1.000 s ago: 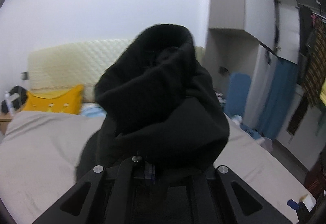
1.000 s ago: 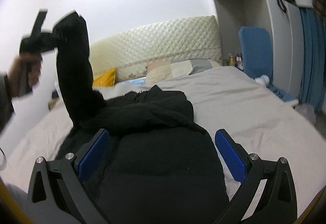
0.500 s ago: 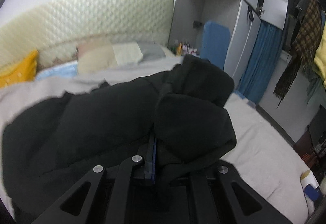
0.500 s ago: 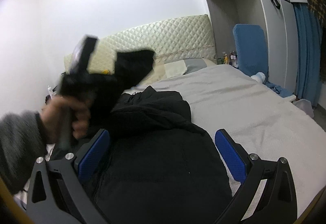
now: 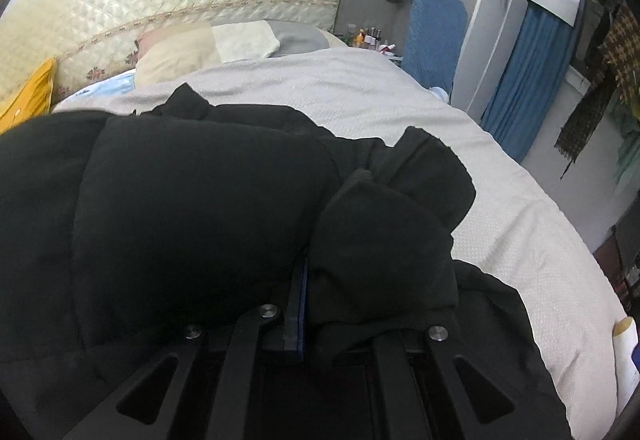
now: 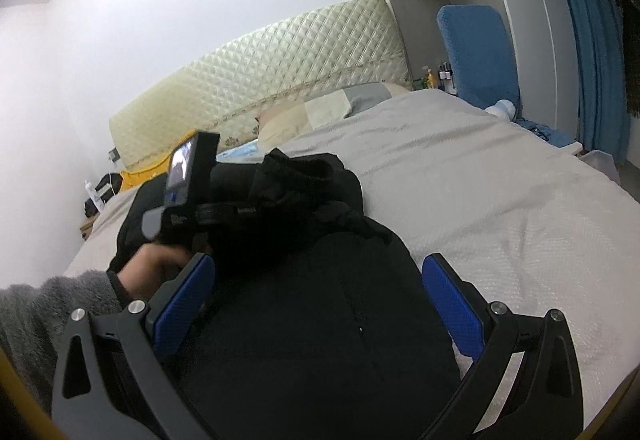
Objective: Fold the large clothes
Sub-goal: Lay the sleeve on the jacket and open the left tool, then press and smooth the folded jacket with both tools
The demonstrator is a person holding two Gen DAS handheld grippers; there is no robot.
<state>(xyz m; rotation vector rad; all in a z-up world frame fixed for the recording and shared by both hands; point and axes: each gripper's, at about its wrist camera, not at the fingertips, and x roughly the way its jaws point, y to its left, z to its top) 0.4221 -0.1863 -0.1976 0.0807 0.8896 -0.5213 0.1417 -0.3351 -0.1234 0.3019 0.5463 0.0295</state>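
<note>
Left wrist view shows the left gripper [image 5: 316, 304] closed on a bunched part of the black jacket [image 5: 192, 208], which looks like a sleeve end [image 5: 384, 240]. This jacket lies spread on the bed [image 5: 400, 96], below the pillow [image 5: 200, 48]. From the right wrist view, the right gripper [image 6: 316, 304] has its jaws wide apart, hanging over the jacket with nothing between its blue pads [image 6: 182, 306]. A hand [image 6: 156, 268] holds the left gripper's handle just beside it.

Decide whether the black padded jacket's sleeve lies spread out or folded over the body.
Folded over. The left tool, shut on the black sleeve, has it laid across the black padded jacket on the grey bedspread.
</note>
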